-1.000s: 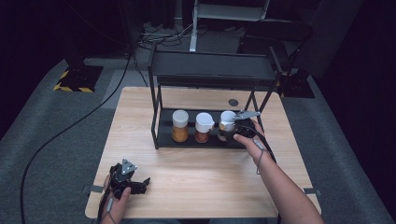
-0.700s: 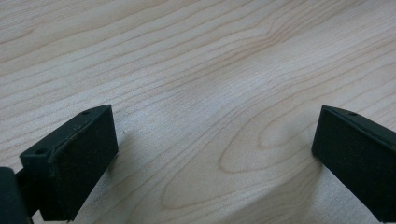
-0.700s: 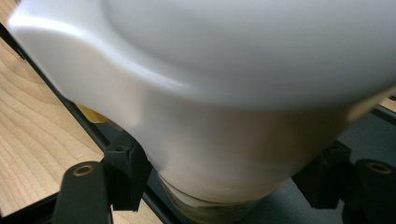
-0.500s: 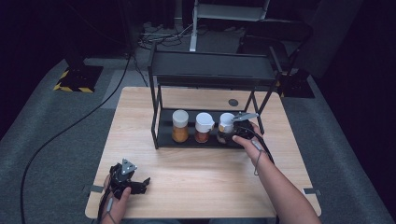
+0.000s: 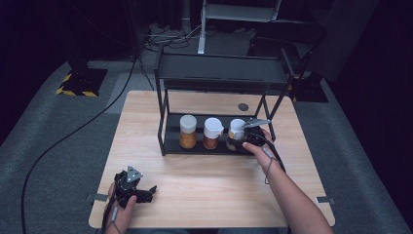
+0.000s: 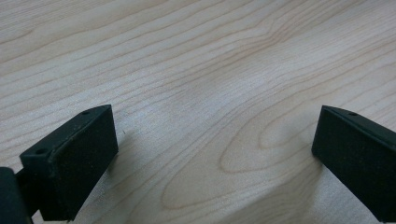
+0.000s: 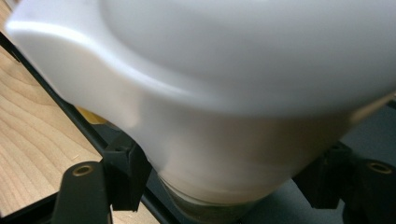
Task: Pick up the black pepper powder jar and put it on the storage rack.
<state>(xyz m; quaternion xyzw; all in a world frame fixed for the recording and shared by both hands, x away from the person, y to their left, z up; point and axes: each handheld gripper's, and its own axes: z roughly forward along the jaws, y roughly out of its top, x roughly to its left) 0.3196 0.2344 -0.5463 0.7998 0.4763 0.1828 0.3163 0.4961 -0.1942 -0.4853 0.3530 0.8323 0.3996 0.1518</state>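
Now: right gripper (image 5: 242,135) jaws clamped on white-capped spice jar (image 5: 236,129), rightmost of three on rack (image 5: 168,146) lower shelf, table's 1 o'clock. Left gripper (image 5: 146,191) jaws wide open, empty, on table (image 5: 204,195), 7 o'clock.

The spice jar (image 5: 236,135) is a clear glass container with a white cap and dark contents. It stands upright on the lower shelf (image 5: 171,146) of the black rack, rightmost in a row of three jars, gripped by the right tongs (image 5: 243,138).
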